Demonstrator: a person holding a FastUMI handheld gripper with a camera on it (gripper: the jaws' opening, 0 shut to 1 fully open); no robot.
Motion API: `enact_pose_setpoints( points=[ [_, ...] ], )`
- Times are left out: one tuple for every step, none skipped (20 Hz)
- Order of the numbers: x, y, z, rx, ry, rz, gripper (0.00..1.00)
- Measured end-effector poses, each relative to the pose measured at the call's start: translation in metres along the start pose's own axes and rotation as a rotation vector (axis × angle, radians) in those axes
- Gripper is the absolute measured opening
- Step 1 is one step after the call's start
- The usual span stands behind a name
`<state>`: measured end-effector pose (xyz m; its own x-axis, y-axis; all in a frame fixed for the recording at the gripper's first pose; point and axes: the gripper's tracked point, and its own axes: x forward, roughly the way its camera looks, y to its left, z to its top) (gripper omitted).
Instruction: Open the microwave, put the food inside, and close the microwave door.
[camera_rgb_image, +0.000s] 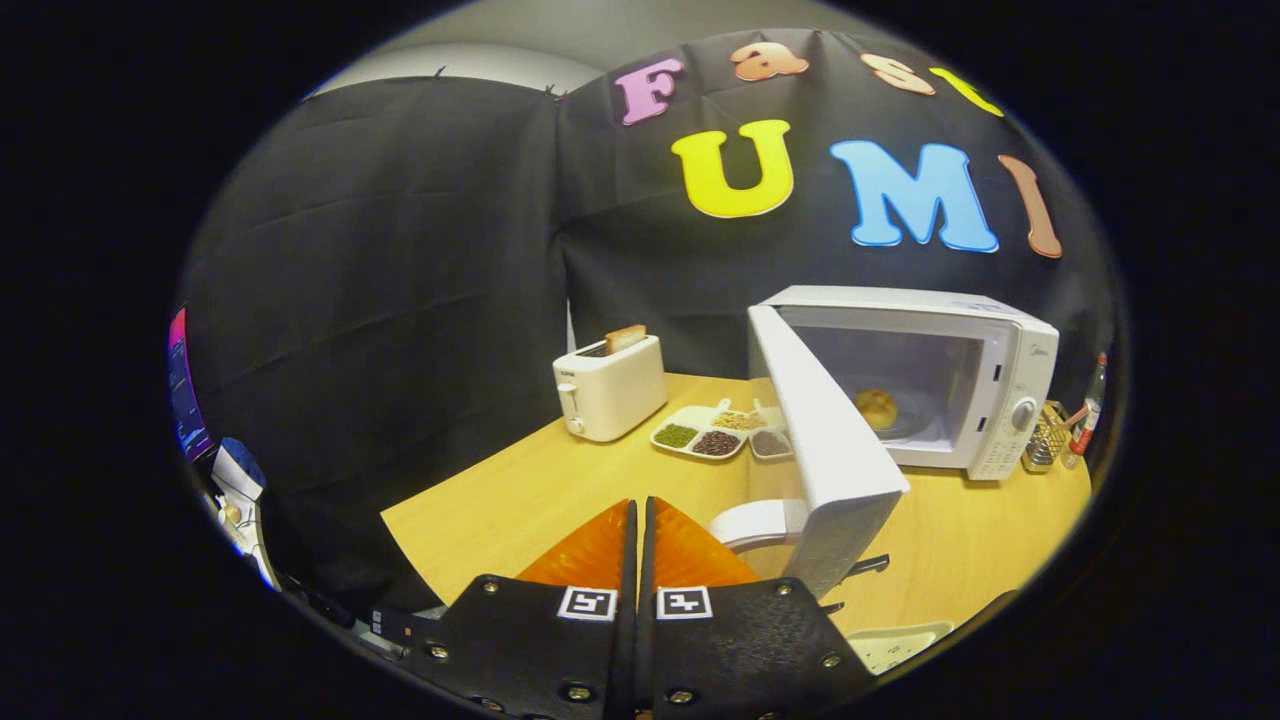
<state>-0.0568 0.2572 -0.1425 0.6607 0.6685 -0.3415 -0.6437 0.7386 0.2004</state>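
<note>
While hand-held gripper (640, 515) pinched empty, open door (825, 450) half-hides plate (757, 522); food (876, 408) inside microwave (940, 375).

A white microwave (985, 385) stands upright at the far right of the wooden tabletop (560, 490), in front of the booth's black cloth wall. Its control panel, with a round knob, runs down its right side. The microwave door (825, 440) is white, hinged on the left and swung wide open, so that it juts toward the near side with its handle (760, 522) at its near end. The cavity is lit and pale inside. The food (876, 408), a round golden-brown bun, sits in the cavity toward the left of the turntable. The door's free edge is just right of the fingers (590, 550), which are pressed together with nothing between them.
</note>
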Motion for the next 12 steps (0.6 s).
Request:
enact_pose_setpoints(
  points=[
    [-0.002, -0.012, -0.001, 0.010, 0.005, -0.024, 0.01],
    [-0.002, -0.022, -0.003, 0.019, 0.008, -0.046, 0.01],
    [-0.002, -0.033, -0.004, 0.025, 0.014, -0.065, 0.01],
    [-0.002, -0.041, -0.006, 0.027, 0.022, -0.080, 0.01],
    [-0.002, -0.049, -0.006, 0.028, 0.026, -0.094, 0.01],
    [-0.001, -0.057, -0.005, 0.029, 0.027, -0.108, 0.01],
    [0.000, -0.064, -0.002, 0.034, 0.024, -0.121, 0.01],
    [0.003, -0.070, 0.000, 0.039, 0.024, -0.131, 0.01],
    [0.006, -0.076, 0.002, 0.044, 0.021, -0.138, 0.01],
    [0.009, -0.082, 0.005, 0.043, 0.020, -0.147, 0.01],
    [0.012, -0.089, 0.007, 0.042, 0.021, -0.160, 0.01],
    [0.015, -0.097, 0.010, 0.040, 0.018, -0.176, 0.01]
  ],
)
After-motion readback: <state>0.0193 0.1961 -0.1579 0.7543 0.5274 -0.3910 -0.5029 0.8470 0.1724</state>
